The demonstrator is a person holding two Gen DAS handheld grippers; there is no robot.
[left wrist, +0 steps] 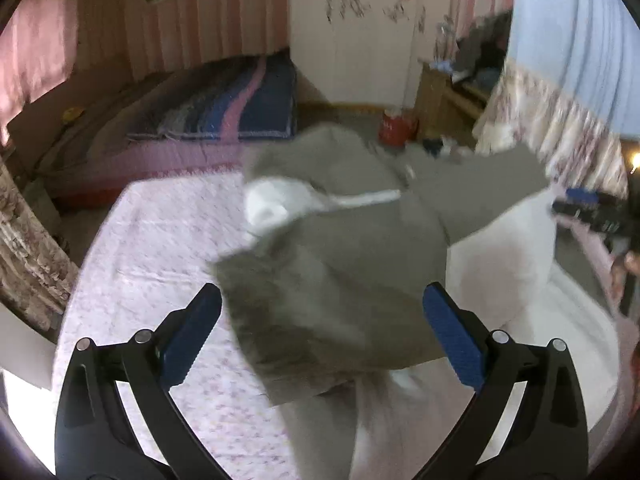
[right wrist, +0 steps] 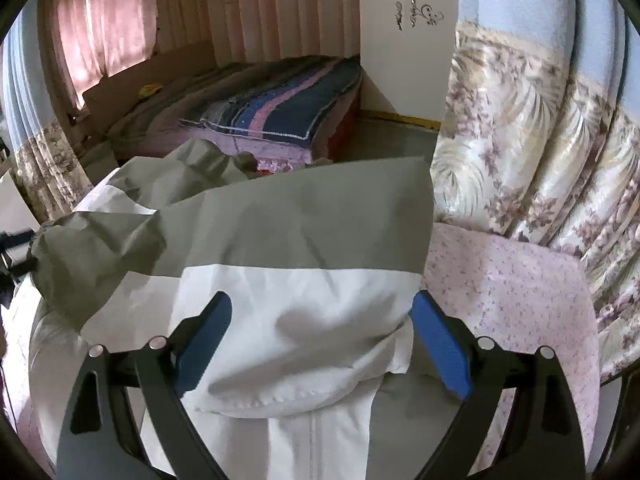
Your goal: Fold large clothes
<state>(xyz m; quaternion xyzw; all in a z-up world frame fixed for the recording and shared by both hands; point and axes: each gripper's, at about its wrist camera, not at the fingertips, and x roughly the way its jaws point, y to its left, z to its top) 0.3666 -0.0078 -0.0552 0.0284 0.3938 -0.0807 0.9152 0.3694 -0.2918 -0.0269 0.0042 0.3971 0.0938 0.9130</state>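
A large grey and white jacket point(left wrist: 340, 248) lies bunched on a surface covered by a pink flowered sheet point(left wrist: 160, 264). In the left wrist view it is blurred, and my left gripper point(left wrist: 322, 304) is open, its blue pads wide apart just above the near grey fold. In the right wrist view a folded grey and white panel point(right wrist: 304, 280) of the jacket sits between the fingers of my right gripper point(right wrist: 322, 312), which is open with nothing gripped. The other gripper shows dimly at the right edge of the left wrist view point(left wrist: 592, 208).
A bed with a dark blue and pink striped blanket point(right wrist: 280, 112) stands behind. A flowered curtain point(right wrist: 532, 152) hangs close on the right. A red container point(left wrist: 394, 128) stands on the floor by a wooden cabinet point(left wrist: 444, 104). White wardrobe point(left wrist: 360, 32) at the back.
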